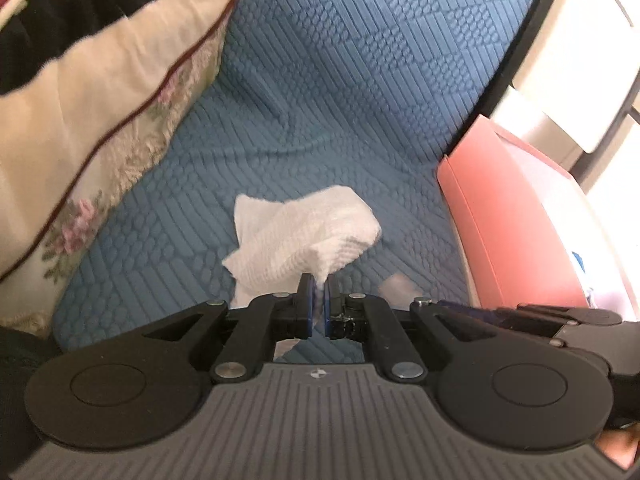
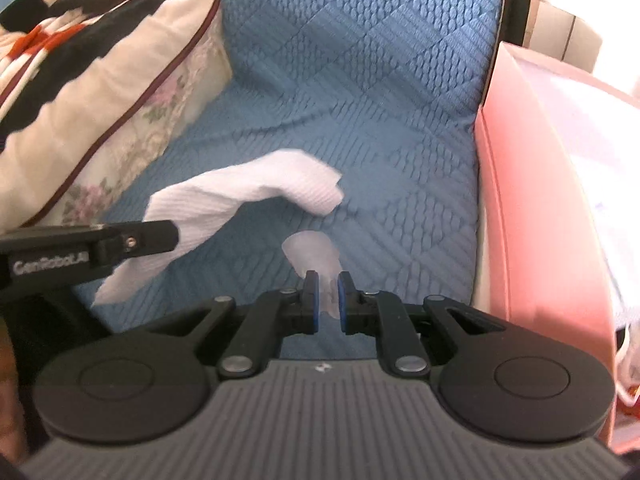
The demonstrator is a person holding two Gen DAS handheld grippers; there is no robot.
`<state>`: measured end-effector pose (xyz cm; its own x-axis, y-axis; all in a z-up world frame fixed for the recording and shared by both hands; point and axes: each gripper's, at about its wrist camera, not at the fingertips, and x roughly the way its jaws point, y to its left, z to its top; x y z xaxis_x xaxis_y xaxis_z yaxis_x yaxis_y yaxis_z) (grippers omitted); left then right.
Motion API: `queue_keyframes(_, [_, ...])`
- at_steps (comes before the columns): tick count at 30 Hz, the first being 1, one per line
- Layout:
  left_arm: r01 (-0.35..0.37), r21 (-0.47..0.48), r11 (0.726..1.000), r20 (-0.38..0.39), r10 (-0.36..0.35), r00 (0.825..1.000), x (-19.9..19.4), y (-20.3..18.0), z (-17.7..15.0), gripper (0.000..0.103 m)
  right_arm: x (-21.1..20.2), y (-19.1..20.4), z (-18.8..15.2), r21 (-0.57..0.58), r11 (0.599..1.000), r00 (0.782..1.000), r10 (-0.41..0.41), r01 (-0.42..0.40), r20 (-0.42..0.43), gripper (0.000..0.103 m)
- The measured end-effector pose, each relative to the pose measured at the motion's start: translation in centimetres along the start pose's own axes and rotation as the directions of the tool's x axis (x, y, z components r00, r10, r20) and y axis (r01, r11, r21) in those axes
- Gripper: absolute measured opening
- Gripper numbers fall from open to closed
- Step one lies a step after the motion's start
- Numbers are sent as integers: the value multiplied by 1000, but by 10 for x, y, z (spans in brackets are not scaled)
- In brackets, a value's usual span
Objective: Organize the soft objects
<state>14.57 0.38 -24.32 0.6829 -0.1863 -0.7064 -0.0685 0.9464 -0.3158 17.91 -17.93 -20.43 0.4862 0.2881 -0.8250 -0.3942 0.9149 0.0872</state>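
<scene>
Holding a white sock [image 1: 304, 232] clamped in your left gripper [image 1: 319, 284] above the blue quilted seat cover [image 1: 360, 80], you are pinching a translucent piece [image 2: 312, 256] with your right gripper [image 2: 328, 284]; the pink box [image 2: 540, 208] at the cover's right edge is awaiting both.

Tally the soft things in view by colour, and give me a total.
White: 1, the sock
Translucent pale: 1, the small piece in the right gripper's jaws
Floral cream: 1, the pillow
Striped black, red and white: 1, the cloth on the pillow
Blue: 1, the quilted cover
Total: 5
</scene>
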Motion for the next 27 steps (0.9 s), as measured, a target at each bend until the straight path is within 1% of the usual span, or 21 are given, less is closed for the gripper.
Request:
queue_keyframes(2, [8,-12,1000,-33,-9,999,6,1,-1,8,0,1,-5,7,1000,1000,15,-15,-15,15])
queue_keyframes(3, [14,-24,1000,-45,-15,999,8,3,-1,16,0,1,-6,14,1000,1000,25,-25,-15,16])
queue_keyframes(4, [21,-34,999,-51,-23,998,10,4,0,35,-1,1,-7,20,999,999,30,-30,-17,16])
queue_keyframes(5, [29,-42,999,-52,-31,998,10,5,0,47,0,1,-8,25,999,999,30,-30,-23,16])
queue_keyframes(6, [40,-47,998,-43,-42,998,10,6,0,61,1,0,-9,28,999,999,32,-31,-26,17])
queue_keyframes(7, [49,-49,998,-32,-51,998,9,8,1,64,1,-1,-9,34,999,999,32,-31,-27,18])
queue_keyframes(8, [53,-50,997,-28,-54,998,9,8,2,64,1,-1,-10,40,999,999,31,-30,-24,24])
queue_keyframes(9, [58,-51,997,-27,-59,998,10,9,3,64,1,-3,-10,46,998,999,32,-31,-20,32])
queue_keyframes(11, [72,-60,996,-24,-74,997,12,10,5,64,2,-5,-10,55,998,999,36,-35,-17,35])
queue_keyframes(14, [71,-61,996,-18,-73,997,15,11,8,64,6,-8,-10,71,997,999,28,-27,-24,35])
queue_keyframes(16, [60,-54,997,-16,-61,998,16,11,11,64,9,-9,-9,78,996,999,40,-38,-27,35])
queue_keyframes(18, [57,-54,997,-11,-57,998,19,14,12,64,12,-7,-7,66,996,998,55,-53,-28,35])
queue_keyframes(22, [28,-47,998,-30,-29,999,28,17,14,64,19,-1,-7,42,997,996,74,-72,-45,35])
queue_keyframes(25, [19,-26,999,-34,-20,999,33,14,14,64,23,3,-7,22,998,997,59,-58,-52,36])
queue_keyframes(27, [14,-20,1000,-32,-15,999,34,13,15,64,26,5,-6,-3,1000,998,30,-30,-53,35])
